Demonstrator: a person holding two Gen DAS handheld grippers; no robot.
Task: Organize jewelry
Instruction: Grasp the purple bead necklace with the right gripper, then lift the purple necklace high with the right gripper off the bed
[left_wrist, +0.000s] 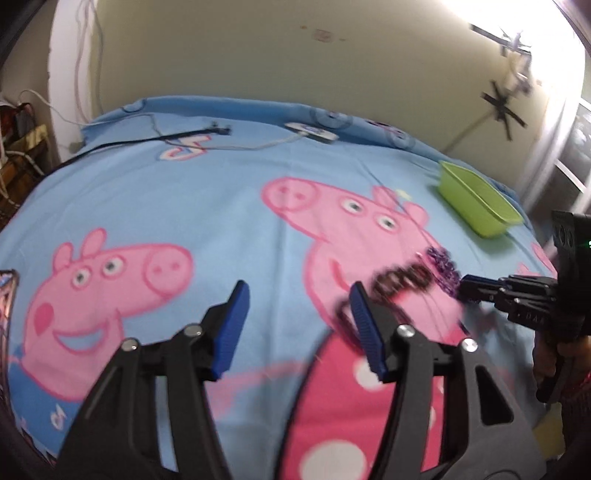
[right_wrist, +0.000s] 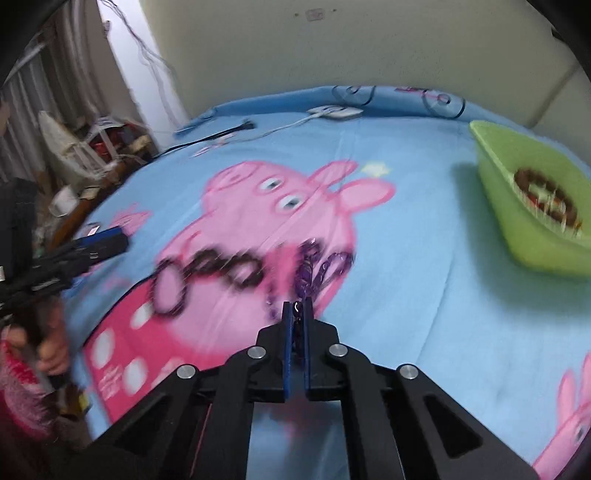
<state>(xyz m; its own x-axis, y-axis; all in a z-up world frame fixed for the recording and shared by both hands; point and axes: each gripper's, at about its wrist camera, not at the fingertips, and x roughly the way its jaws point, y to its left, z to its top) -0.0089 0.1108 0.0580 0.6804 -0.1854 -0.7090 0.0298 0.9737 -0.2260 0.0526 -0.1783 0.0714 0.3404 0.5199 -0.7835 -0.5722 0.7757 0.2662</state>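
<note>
A purple bead necklace (right_wrist: 317, 269) lies on the pig-print blanket, and my right gripper (right_wrist: 297, 308) is shut on its near end. In the left wrist view the purple necklace (left_wrist: 443, 269) meets the right gripper (left_wrist: 467, 286) at the right. A dark brown bead necklace (right_wrist: 210, 273) lies just left of the purple one; it also shows in the left wrist view (left_wrist: 399, 282). My left gripper (left_wrist: 299, 295) is open and empty, its right finger close to the brown necklace. A green bin (right_wrist: 524, 229) at the right holds another brown necklace (right_wrist: 546, 199).
The green bin (left_wrist: 476, 206) sits at the far right of the bed. A white charger with cable (right_wrist: 336, 112) and a black cable (right_wrist: 221, 134) lie near the back wall. Cluttered shelves (right_wrist: 92, 147) stand beyond the bed's left edge.
</note>
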